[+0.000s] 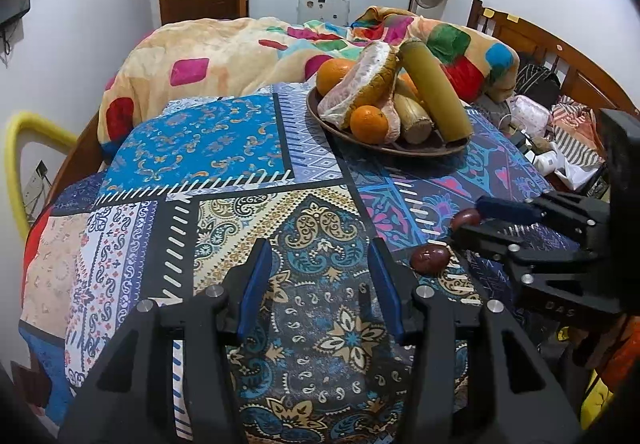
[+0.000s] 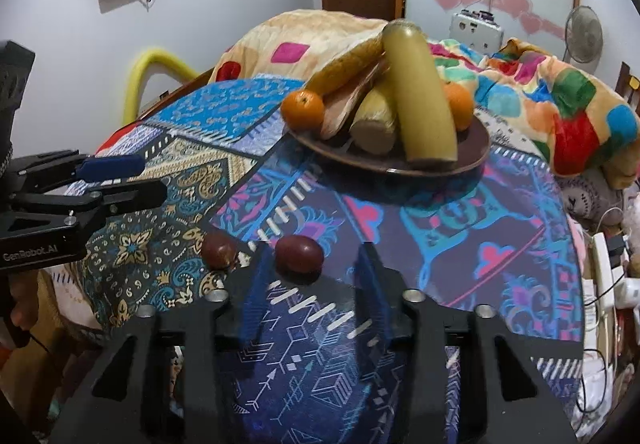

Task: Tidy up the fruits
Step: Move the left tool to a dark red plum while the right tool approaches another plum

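On the patterned bedcover, left claw [image 1: 318, 284] stands wide, holding nothing. Just right of its tips lies one dark red fruit [image 1: 431, 257]. A second dark fruit [image 2: 299, 254] sits between the spread, empty fingers of right claw [image 2: 308, 276]. Well ahead, brown plate [image 2: 476, 148] already carries oranges [image 2: 303, 110] and the long pieces. Judgement: two fruits remain.

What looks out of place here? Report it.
Two dark red fruits lie loose on the patterned cloth, apart from the brown plate where the other fruit is piled. Neither is gripped yet.
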Tool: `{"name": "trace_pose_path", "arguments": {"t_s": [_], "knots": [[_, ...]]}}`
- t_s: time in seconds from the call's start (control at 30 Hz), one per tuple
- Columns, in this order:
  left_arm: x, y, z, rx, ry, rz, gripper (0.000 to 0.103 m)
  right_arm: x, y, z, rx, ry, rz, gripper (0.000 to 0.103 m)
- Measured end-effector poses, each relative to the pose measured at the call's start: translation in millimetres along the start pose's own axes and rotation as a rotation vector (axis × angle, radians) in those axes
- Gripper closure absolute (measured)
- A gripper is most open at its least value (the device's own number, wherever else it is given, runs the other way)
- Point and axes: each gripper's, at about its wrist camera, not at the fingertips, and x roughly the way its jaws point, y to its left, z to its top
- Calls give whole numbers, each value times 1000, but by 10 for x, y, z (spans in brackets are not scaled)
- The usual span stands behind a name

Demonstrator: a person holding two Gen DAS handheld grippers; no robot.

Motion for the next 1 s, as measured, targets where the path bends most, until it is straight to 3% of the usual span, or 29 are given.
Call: {"name": "trace_pose_path", "arguments": {"t_s": [0.13, 0.67, 0.97, 1.0], "knots": [[-34, -79, 12, 10, -9, -10, 53, -19, 48, -15, -18, -7, 18, 81], [47, -541, -44, 71, 20, -92, 54, -311, -176, -85, 16, -47, -29, 81], [237, -648, -73, 82, 44, -99, 73, -371, -332, -117, 38, -54, -34, 81], [237, -642, -72, 82, 43, -97, 79, -371, -340, -117, 38, -54, -34, 81]]}}
